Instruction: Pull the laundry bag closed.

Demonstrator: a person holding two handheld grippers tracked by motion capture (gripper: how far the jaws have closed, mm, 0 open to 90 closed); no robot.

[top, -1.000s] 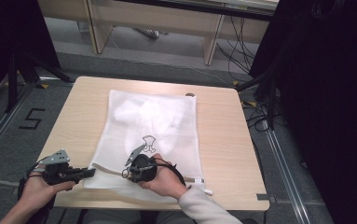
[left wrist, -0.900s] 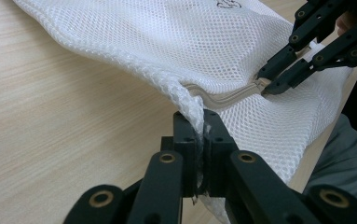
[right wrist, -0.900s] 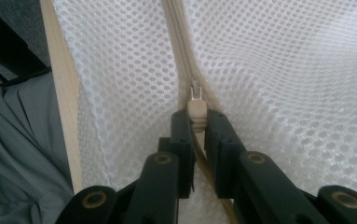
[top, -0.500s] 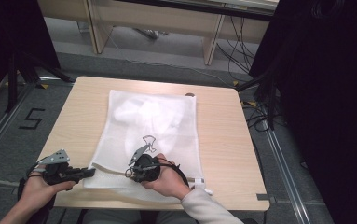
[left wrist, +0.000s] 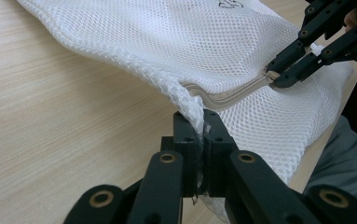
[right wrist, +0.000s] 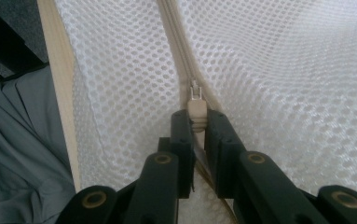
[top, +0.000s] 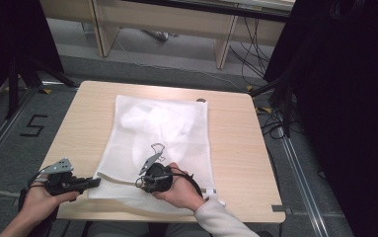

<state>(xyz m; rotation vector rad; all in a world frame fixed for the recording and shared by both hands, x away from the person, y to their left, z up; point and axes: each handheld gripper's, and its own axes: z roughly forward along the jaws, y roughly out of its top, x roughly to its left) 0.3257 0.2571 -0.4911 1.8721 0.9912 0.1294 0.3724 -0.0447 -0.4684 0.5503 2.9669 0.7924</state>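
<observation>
A white mesh bag [top: 162, 133] lies flat on the wooden table [top: 236, 143], with something white inside its far half. Its zipper [left wrist: 232, 95] runs along the near edge. My left gripper [top: 97, 181] is at the bag's near left corner, and the left gripper view shows that gripper [left wrist: 199, 121] shut on the mesh corner. My right gripper [top: 138, 183] sits over the near edge; the right gripper view shows it [right wrist: 197, 119] shut on the beige zipper pull [right wrist: 196, 109]. In the left gripper view, the right gripper [left wrist: 271, 77] pinches the zipper line farther off.
The table's near edge [top: 176, 217] lies just under both hands. A small dark disc [top: 201, 100] sits at the far edge beside the bag. Beyond the table are desk legs and cables [top: 255, 59]; a floor mark "5" [top: 33, 126] is at left.
My right gripper has slid slightly to the right along the bag's near edge with the zipper pull in it. The left gripper has kept its hold and place.
</observation>
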